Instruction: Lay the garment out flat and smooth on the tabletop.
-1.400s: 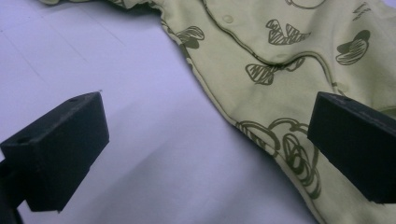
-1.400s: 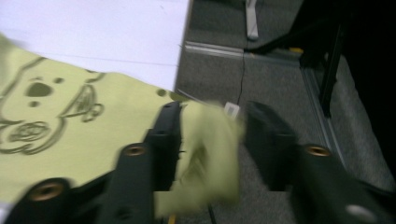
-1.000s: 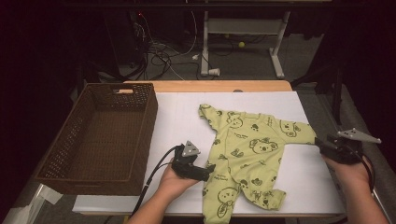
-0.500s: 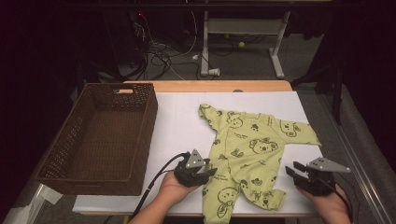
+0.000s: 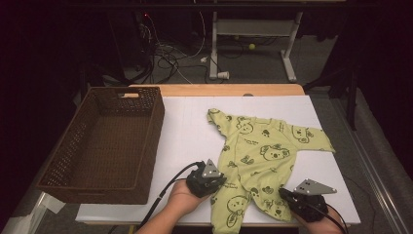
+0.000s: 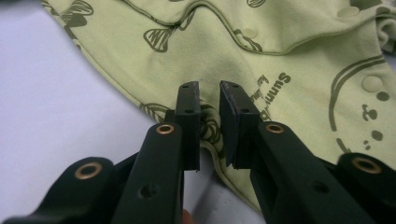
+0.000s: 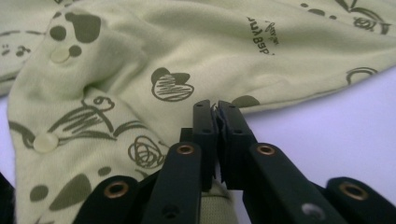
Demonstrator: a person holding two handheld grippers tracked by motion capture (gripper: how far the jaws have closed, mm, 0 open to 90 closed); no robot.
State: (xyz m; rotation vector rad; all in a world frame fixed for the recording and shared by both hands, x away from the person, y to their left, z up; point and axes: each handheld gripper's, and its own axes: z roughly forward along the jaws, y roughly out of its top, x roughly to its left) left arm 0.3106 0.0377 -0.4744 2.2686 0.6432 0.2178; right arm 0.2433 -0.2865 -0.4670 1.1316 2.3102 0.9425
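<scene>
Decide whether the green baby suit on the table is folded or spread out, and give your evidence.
Spread out. The baby suit lies flat on the white table, both sleeves stretched apart and legs extended, with no layer doubled over.

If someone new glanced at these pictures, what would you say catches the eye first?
The pale green baby sleepsuit with dark animal prints, spread on the white table, stands out. The left gripper and right gripper each pinch its fabric at the near edge, their jaws having just been closing. A dark wicker basket sits at the left.
</scene>
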